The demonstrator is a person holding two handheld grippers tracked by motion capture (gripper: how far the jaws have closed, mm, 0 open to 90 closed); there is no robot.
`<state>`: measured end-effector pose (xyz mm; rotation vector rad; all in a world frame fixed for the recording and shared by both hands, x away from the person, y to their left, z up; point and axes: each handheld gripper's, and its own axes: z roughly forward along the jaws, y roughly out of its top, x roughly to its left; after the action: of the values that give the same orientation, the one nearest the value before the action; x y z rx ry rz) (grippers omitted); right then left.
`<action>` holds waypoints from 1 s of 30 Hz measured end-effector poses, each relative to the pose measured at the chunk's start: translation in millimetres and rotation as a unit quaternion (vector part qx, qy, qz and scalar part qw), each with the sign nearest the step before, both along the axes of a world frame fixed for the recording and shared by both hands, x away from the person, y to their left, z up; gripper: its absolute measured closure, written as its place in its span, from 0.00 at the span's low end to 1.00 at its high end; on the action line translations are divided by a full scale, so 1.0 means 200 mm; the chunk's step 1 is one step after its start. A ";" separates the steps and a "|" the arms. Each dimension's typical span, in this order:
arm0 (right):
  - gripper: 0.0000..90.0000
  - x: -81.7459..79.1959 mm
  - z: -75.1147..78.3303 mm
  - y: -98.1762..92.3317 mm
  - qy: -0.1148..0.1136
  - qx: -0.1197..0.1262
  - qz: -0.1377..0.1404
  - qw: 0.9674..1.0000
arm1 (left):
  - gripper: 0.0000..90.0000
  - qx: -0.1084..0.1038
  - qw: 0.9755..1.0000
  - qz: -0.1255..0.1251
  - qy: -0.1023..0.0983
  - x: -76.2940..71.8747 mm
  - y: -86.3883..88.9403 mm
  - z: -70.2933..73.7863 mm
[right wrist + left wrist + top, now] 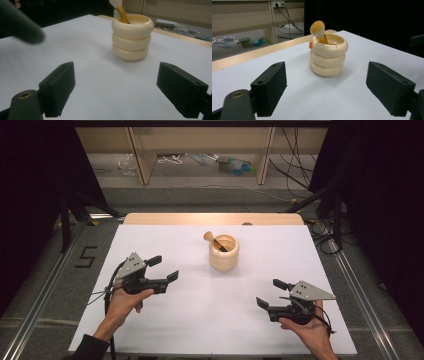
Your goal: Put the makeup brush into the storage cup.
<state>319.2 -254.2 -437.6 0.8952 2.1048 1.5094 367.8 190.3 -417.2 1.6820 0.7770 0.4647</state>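
A: Progress check — nothing grasped yet. Left tongs (162,267) spread wide, empty, hovering over the white table (165,330) to the near left of the ringed holder (223,252). Right tongs (271,294) likewise released, empty, low over the table to the holder's near right.

B: Location of the work item?

A: Brush (319,30) standing in the cream holder, tilted, bristle head up and leaning over the rim toward the far left as seen from the high view. Holder upright, centre of the table toward the far edge, well apart from both tongs.

B: Done versus left?

A: Judged as the very start — approach only. Reaching in, gripping brush or holder, and any lift or transfer all pending.

B: Writing, labels?

A: Dark "5" mark (86,256) on the floor left of the table. Small reddish mark (312,67) low on the holder's bottom ring — too small to read. No brand legible.
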 end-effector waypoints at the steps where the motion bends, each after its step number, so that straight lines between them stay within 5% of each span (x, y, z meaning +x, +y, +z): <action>1: 0.18 0.00 0.00 0.00 0.001 0.000 -0.001 1.000 | 0.18 0.001 1.000 -0.001 0.001 -0.01 0.01 -0.01; 5: 0.18 0.00 0.00 0.00 -0.001 0.002 0.000 1.000 | 0.18 0.000 1.000 -0.003 0.003 -0.06 0.02 -0.03; 7: 0.18 -0.01 0.01 -0.01 0.009 -0.016 -0.006 1.000 | 0.18 0.003 1.000 -0.004 -0.002 -0.08 0.03 -0.04; 12: 0.18 0.00 0.00 0.00 -0.001 0.005 0.002 1.000 | 0.18 0.002 1.000 -0.007 -0.012 -0.12 0.04 -0.05; 30: 0.18 -0.01 0.01 0.00 0.003 -0.007 -0.001 1.000 | 0.18 0.011 0.999 -0.014 -0.030 -0.26 0.05 -0.08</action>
<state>316.6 -253.8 -435.6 0.8963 2.1153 1.4903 315.3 200.8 -434.1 1.6899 0.7063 0.5037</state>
